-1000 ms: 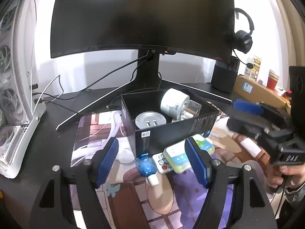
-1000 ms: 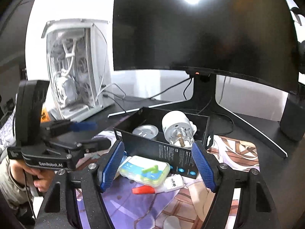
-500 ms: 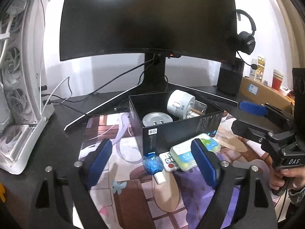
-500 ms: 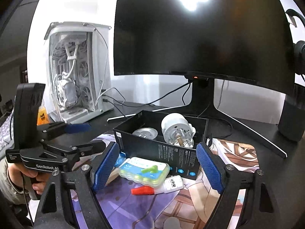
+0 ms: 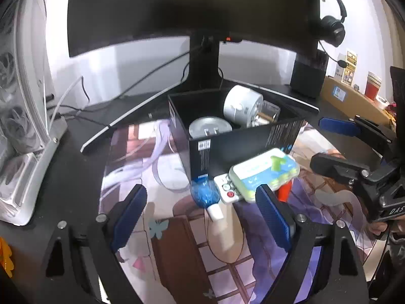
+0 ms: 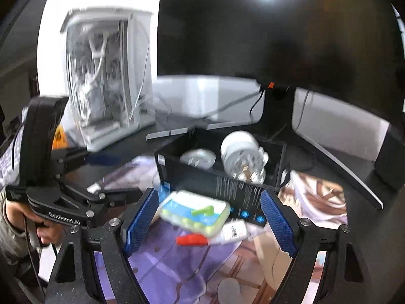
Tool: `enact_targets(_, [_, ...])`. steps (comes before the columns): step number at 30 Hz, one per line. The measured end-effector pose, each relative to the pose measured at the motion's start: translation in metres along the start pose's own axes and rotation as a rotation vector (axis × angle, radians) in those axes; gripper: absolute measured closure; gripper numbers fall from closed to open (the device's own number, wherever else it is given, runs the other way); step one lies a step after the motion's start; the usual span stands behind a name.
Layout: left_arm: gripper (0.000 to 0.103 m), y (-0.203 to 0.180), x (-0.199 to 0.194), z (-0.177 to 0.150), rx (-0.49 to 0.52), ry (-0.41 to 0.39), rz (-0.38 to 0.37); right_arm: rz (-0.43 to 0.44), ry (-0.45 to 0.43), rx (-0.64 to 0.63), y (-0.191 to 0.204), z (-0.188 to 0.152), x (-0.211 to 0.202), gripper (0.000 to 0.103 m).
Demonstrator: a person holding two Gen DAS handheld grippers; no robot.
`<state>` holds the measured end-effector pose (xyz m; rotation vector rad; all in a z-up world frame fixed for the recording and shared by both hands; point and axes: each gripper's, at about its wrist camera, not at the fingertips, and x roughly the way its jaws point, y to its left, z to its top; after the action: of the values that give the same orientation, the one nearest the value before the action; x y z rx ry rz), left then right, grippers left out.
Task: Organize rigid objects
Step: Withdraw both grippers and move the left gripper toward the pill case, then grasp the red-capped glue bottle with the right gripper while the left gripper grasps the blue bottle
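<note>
Pill case lies between the open right tool's pads, untouched.

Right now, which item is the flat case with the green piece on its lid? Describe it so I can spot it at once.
Find the open black box on the printed desk mat below the monitor. Against the box's near wall lies a small pile; the flat case sits on top, overlapping a white remote. It alone is pale green and blue, with a green T-shaped piece on its lid.
</note>
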<state>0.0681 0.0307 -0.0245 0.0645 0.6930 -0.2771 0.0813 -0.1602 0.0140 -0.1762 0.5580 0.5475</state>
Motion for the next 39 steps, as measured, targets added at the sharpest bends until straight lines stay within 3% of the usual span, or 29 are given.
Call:
enact_targets(4, [0.015, -0.003, 0.009, -0.002, 0.013, 0.044, -0.023, 0.005, 0.079, -0.032, 0.005, -0.002, 0.011, 0.027])
enact_targets(10, [0.018, -0.001, 0.026, -0.004, -0.008, 0.126, -0.061, 0.026, 0.209, -0.077, -0.001, -0.011, 0.029, 0.029])
enact_targets(19, [0.020, -0.004, 0.043, -0.002, -0.008, 0.175, -0.110, 0.098, 0.283, -0.105, -0.007, -0.014, 0.061, 0.029])
enact_targets(21, [0.030, -0.004, 0.045, -0.004, -0.009, 0.194, -0.122, 0.101, 0.287, -0.105, -0.009, -0.014, 0.064, 0.029])
enact_targets(27, [0.045, 0.003, 0.039, -0.008, -0.018, 0.203, -0.113, 0.135, 0.331, -0.117, -0.007, -0.018, 0.059, 0.029])
enact_targets(31, [0.056, 0.014, 0.034, -0.010, -0.033, 0.213, -0.113, 0.195, 0.405, -0.162, 0.007, -0.030, 0.053, 0.029])
enact_targets(33, [0.060, 0.019, 0.033, -0.009, -0.043, 0.217, -0.104, 0.209, 0.402, -0.173, 0.010, -0.031, 0.048, 0.029])
enact_targets(39, [0.059, 0.014, 0.035, -0.005, -0.029, 0.214, -0.130, 0.125, 0.332, -0.152, -0.006, -0.017, 0.046, 0.029])
